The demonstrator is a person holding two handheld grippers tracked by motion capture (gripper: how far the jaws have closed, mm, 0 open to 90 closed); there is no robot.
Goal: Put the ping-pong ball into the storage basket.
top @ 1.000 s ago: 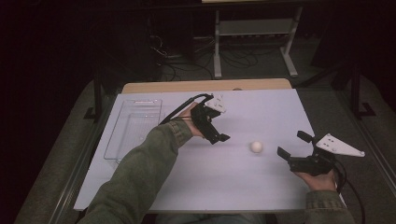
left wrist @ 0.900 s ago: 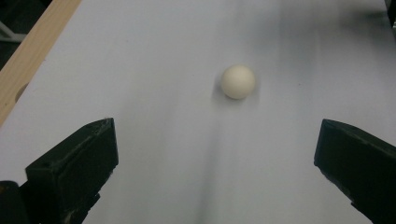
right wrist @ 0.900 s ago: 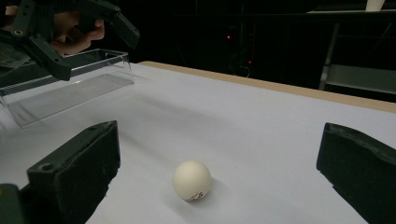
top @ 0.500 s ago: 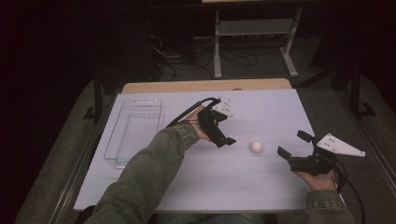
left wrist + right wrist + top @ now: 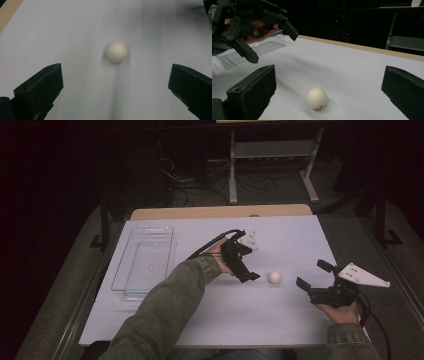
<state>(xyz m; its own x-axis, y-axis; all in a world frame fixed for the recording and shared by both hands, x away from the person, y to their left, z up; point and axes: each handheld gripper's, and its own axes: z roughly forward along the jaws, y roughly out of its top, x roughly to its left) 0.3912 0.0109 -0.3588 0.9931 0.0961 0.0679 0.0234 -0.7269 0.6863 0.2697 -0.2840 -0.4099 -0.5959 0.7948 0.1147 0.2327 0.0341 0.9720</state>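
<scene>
Table-tennis ball (image 5: 274, 277) on desk (image 5: 280, 235): likely light, hard, smooth, prone to roll. Left tongs (image 5: 248, 271) spread, just beside; right tongs (image 5: 311, 275) spread, apart. Best pinched gently across widest middle.

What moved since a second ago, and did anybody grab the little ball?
The left gripper slid closer to the ball, jaws open, nearly reaching it but not holding it. Nothing was grabbed or let go. The ball, the right gripper and the clear tray stayed where they were.
</scene>
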